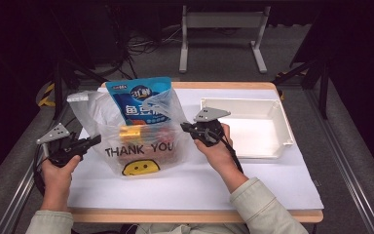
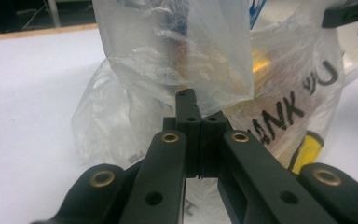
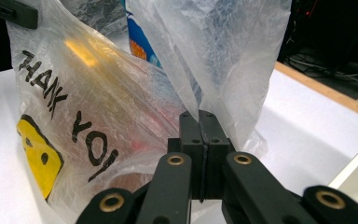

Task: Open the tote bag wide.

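A: Where do you stand with the bag (image 1: pixel 141 146)?

B: It sits at the centre of the tabletop (image 1: pixel 195 190), upright. Your left gripper (image 1: pixel 93 141), at nine o'clock of the bag, has its fingers together, clamped on the plastic of the left handle. Your right gripper (image 1: pixel 187 127), at three o'clock, pinches the right handle the same way.

A: How should you handle this step?

B: My judgement: move both hands evenly, so the thin film does not tear or slip.

A: What is inside?

B: A blue snack packet (image 1: pixel 141 100) sticks out at twelve o'clock; something gold and something red lie lower, blurred. The white tray (image 1: pixel 280 141) at three o'clock is empty.
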